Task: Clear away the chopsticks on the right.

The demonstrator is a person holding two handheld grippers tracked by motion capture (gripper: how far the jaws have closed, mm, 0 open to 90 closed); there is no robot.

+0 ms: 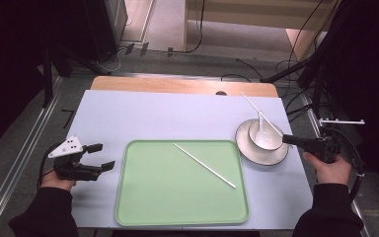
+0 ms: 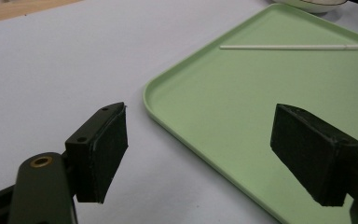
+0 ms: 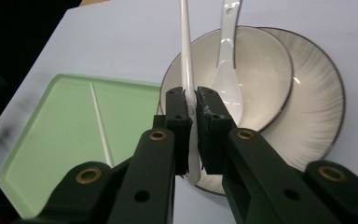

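My right gripper [image 1: 287, 139] [image 3: 195, 107] is shut on a white chopstick [image 1: 259, 111] [image 3: 185, 46], near its thicker end. The stick slants up and away over a white bowl [image 1: 271, 143] [image 3: 265, 70]. A white spoon [image 1: 261, 129] [image 3: 226, 70] rests in the bowl, which stands on a ribbed plate [image 1: 261, 155] [image 3: 321, 107]. A second white chopstick [image 1: 205, 165] [image 2: 289, 47] [image 3: 100, 121] lies diagonally on the green tray [image 1: 143, 197] [image 2: 261, 107] [image 3: 60, 135]. My left gripper [image 1: 104, 156] [image 2: 205, 149] is open and holds nothing, low over the table by the tray's left rim.
A pale blue mat [image 1: 128, 113] covers the table, with a strip of wooden edge [image 1: 177, 85] at the back. Cables and dark stands lie on the floor beyond it. A hand [image 1: 331, 170] holds the right gripper at the mat's right edge.
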